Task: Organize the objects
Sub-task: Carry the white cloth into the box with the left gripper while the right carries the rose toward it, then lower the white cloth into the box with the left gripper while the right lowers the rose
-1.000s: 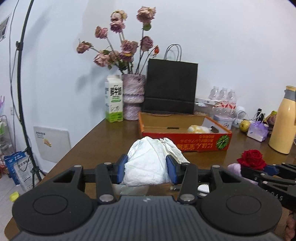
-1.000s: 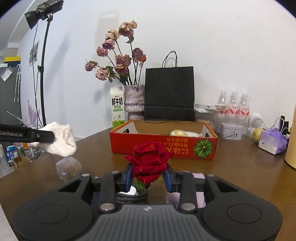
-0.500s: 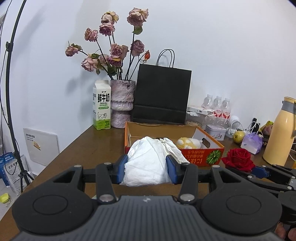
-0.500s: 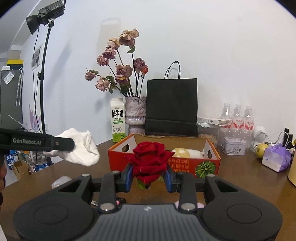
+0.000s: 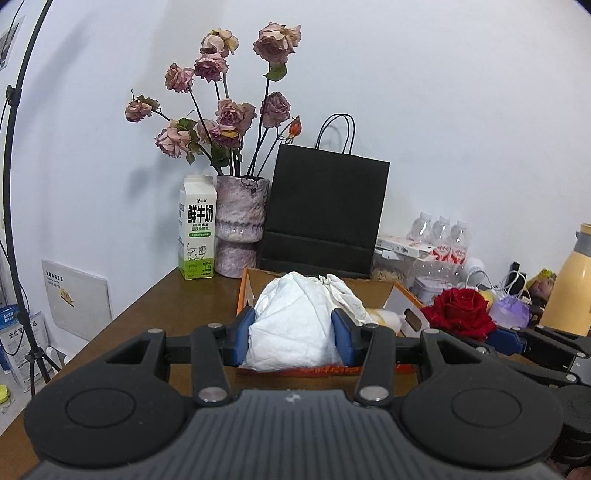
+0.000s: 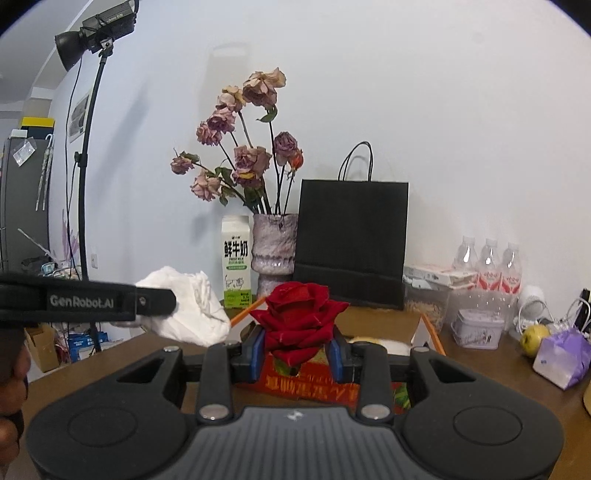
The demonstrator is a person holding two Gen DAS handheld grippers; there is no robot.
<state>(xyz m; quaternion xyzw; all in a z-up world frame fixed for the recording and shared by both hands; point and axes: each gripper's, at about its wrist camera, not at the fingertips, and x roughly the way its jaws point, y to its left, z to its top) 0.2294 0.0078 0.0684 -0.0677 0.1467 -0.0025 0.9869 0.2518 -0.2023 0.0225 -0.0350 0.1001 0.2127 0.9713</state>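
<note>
Crumpled white tissue [image 5: 295, 321] sits clamped in our left tongs [image 5: 294, 334]; our right tongs [image 6: 297, 350] grip a red rose [image 6: 299, 321] above the orange box [image 6: 310, 386].

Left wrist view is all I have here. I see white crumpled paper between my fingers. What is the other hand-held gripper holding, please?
Observer: The right hand-held gripper is shut on a red rose, with the bloom above its blue pads.
Operator: Is a light over the table? I see only a black pole.
Observer: Yes, the right wrist view shows a studio lamp on top of that pole, at the upper left.
Operator: What stands right of the water bottles?
Observer: A yellow-green apple lies beside a purple pouch, both on the wooden table.
</note>
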